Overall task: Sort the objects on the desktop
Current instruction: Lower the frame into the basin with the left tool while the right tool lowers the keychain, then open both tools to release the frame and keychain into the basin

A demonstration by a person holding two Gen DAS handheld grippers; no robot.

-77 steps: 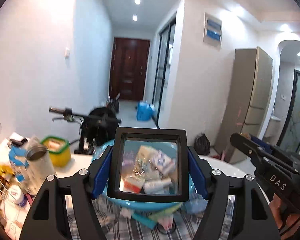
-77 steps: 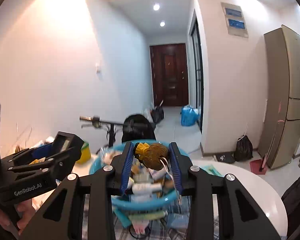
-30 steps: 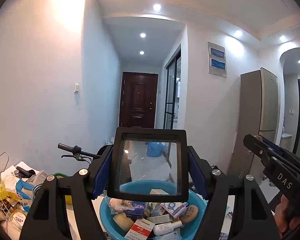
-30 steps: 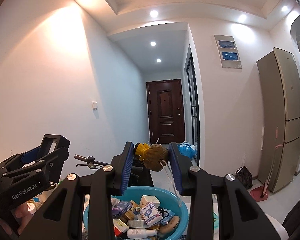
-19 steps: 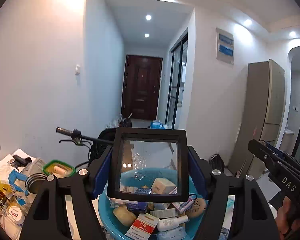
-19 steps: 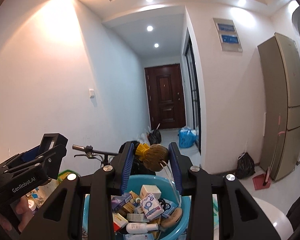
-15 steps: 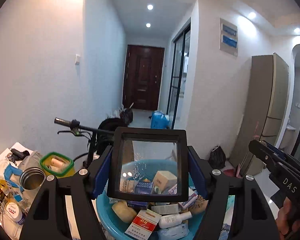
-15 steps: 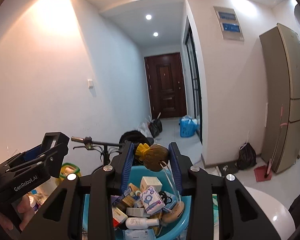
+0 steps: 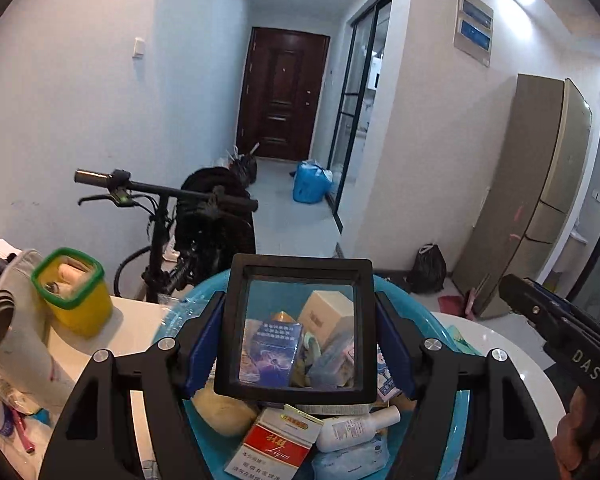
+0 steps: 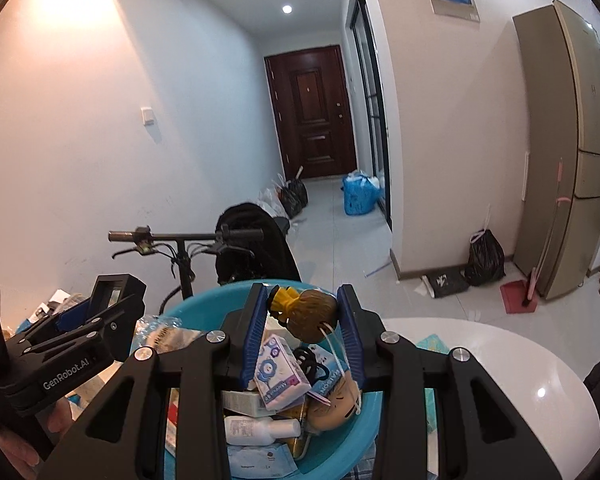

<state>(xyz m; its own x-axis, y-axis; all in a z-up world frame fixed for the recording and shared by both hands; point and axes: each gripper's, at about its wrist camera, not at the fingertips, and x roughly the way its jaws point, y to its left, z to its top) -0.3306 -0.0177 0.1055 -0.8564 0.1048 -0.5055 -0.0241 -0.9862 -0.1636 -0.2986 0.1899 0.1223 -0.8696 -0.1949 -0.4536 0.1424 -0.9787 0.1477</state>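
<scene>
Both hands full over the blue basin

My left fingers (image 9: 300,336) are clamped on a black-framed square magnifier (image 9: 298,326), held upright above the blue basin (image 10: 204,304) packed with boxes and bottles. My right fingers (image 10: 303,320) are squeezed nearly shut on a small brown-and-yellow toy (image 10: 306,312) with a white string dangling, also over that basin. The basin sits on the white surface (image 10: 520,360), a yellow tub with a green rim (image 9: 70,292) off to its left.

surface: white table (image 10: 500,364) | on it – blue basin (image 9: 460,404), yellow tub (image 9: 74,300)
</scene>
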